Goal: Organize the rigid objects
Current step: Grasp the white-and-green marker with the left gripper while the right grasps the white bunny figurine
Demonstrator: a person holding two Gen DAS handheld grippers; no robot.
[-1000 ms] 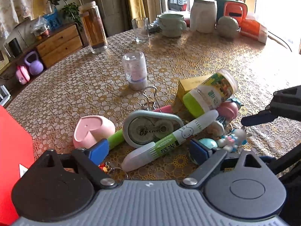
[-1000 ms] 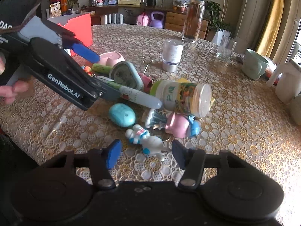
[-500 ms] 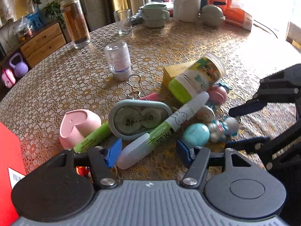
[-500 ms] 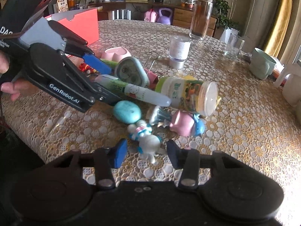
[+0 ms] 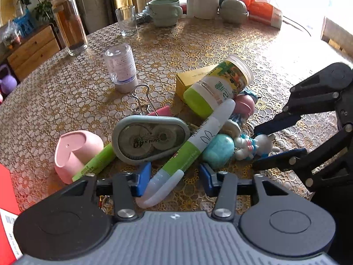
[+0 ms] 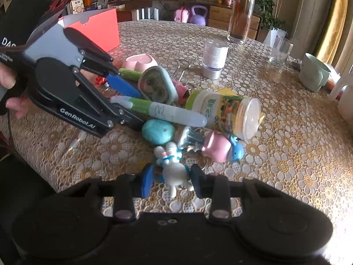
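Both grippers have just been closing. The left gripper (image 5: 174, 176) now brackets the pen (image 5: 187, 152), not yet pinching; the right gripper (image 6: 172, 180) squeezes the rabbit (image 6: 174, 172) on the counter (image 6: 297, 154).

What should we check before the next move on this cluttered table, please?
1. Pen sits between the left claw pads, jaws just closing: ok.
2. Left pads pressing on the pen: not ok, a gap shows on one side.
3. Rabbit figurine sits between the right claw pads, jaws also just closing: ok.
4. Right pads gripping the rabbit: cannot tell.
5. Pen free of neighbours: not ok, it touches the tape dispenser and the jar.
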